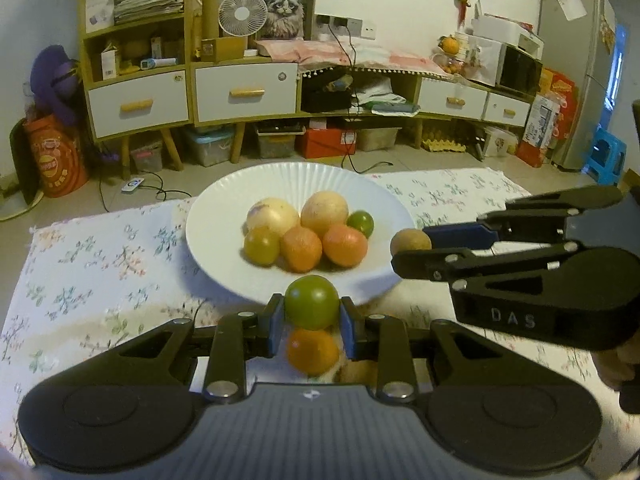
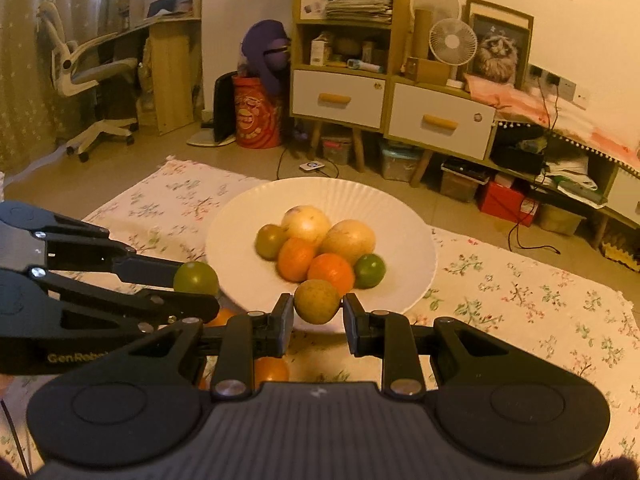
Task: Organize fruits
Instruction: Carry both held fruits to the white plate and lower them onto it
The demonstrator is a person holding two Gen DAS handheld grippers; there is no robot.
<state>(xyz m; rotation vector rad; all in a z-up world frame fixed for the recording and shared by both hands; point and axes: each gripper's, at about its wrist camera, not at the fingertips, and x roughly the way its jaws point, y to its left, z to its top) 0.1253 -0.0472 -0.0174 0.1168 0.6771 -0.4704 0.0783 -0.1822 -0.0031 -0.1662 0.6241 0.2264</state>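
The left tongs [image 1: 311,312] are clamped on a green fruit [image 1: 311,307]; the right tongs [image 2: 318,307] are clamped on a brownish fruit [image 2: 317,301]. The plate [image 1: 224,204], holding six fruits, lies directly beyond both, at frame centre. Neither is judged clearly nearer.

A: What sits on the white plate [image 1: 216,216]?
B: Two pale round fruits [image 1: 272,216], two oranges [image 1: 345,245] and two green ones [image 1: 361,223], heaped touching.
A: And off it?
B: A green fruit [image 1: 311,302] and a brownish one [image 2: 317,301], each clamped near the rim; an orange [image 1: 313,351] lies on the cloth.
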